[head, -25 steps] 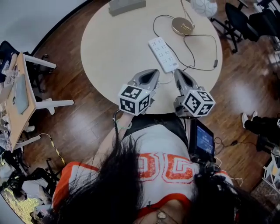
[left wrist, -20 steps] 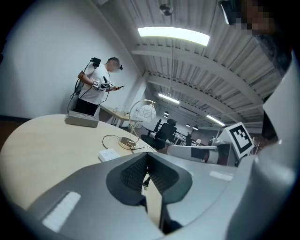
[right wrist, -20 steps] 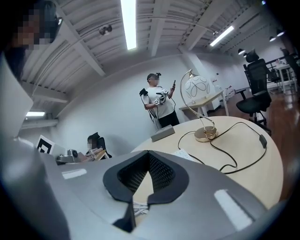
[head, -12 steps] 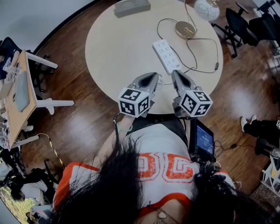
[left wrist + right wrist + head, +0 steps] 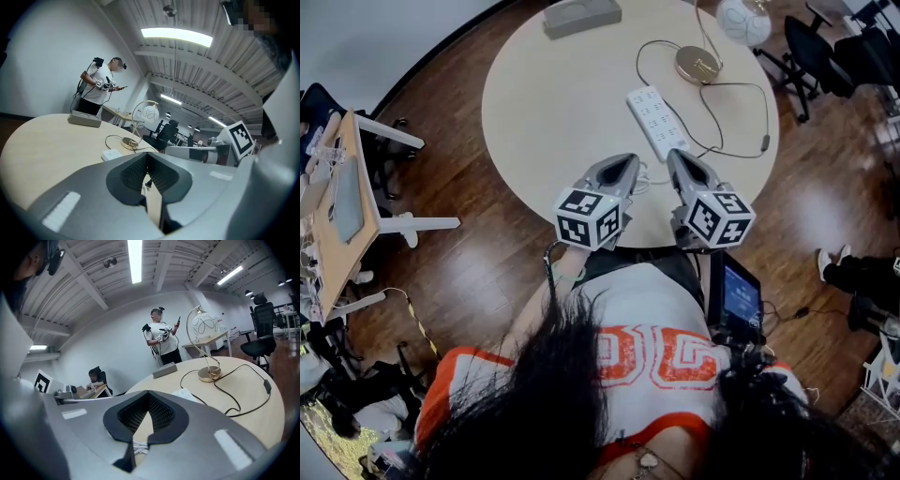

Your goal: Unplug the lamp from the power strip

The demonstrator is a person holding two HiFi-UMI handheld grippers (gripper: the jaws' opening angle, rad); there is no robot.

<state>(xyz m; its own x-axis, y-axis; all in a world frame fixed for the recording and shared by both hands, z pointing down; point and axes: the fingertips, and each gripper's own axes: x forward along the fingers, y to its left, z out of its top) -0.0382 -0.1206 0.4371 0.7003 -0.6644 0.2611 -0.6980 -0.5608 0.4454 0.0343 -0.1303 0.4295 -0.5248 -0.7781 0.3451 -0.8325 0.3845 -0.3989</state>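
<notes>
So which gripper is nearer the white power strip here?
Right. The right gripper points at the near end of the power strip, just short of it; the left gripper hangs further off to the strip's left, at the table edge.

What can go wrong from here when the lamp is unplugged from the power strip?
1. The power strip lies loose on the table; a pull on the plug may drag it unless one gripper holds it down.
2. The lamp cord loops to the lamp base; pulling the cord, not the plug, could tip the lamp.
3. The left gripper and right gripper have shut jaws; they must open first.
</notes>
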